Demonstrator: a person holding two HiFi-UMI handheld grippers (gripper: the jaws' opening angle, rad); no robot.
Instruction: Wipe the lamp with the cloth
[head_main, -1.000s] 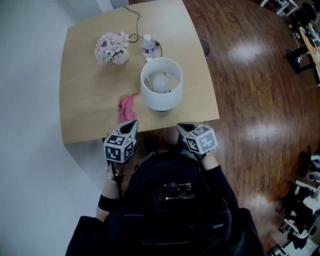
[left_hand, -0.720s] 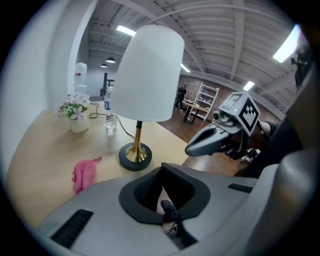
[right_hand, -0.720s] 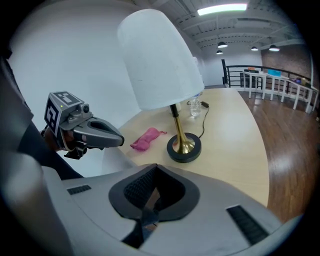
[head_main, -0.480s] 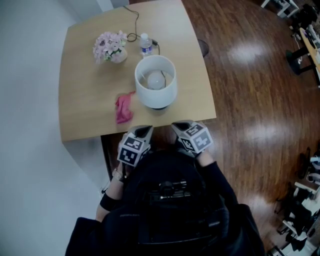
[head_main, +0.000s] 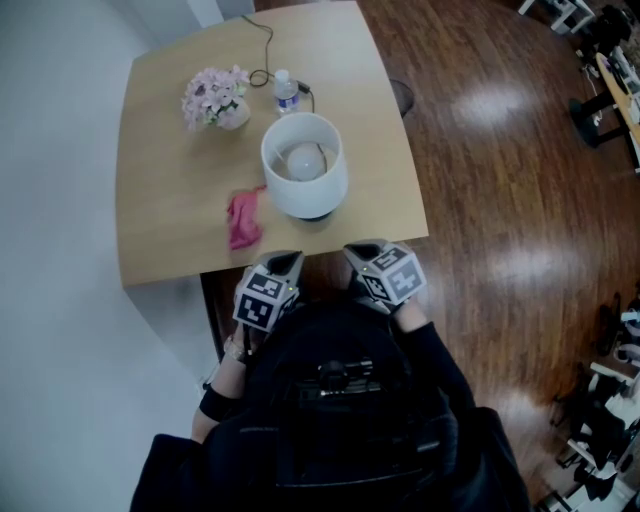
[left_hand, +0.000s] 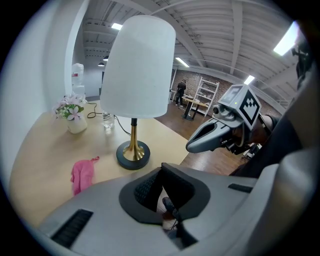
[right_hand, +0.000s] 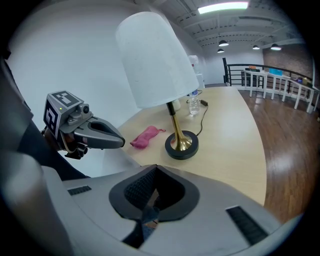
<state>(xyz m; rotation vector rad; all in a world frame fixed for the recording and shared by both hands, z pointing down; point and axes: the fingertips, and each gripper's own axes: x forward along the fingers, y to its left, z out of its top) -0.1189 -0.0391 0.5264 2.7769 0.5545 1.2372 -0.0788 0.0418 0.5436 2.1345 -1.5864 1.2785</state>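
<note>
- Your left gripper (head_main: 286, 262) is just off the near edge of the table (head_main: 165, 170). Its jaws are pressed together, and nothing is in them.
- Your right gripper (head_main: 362, 252) is beside it, at the same edge. Its jaws are together too, and they hold nothing.
- The cloth (head_main: 243, 218) is pink. It lies crumpled on the table, left of the lamp's foot and not touching it.
- The lamp (head_main: 305, 170) stands upright. It has a white shade, a gold stem and a dark round foot.
- Behind the lamp are pink flowers (head_main: 212, 93) and a water bottle (head_main: 285, 92).
</note>
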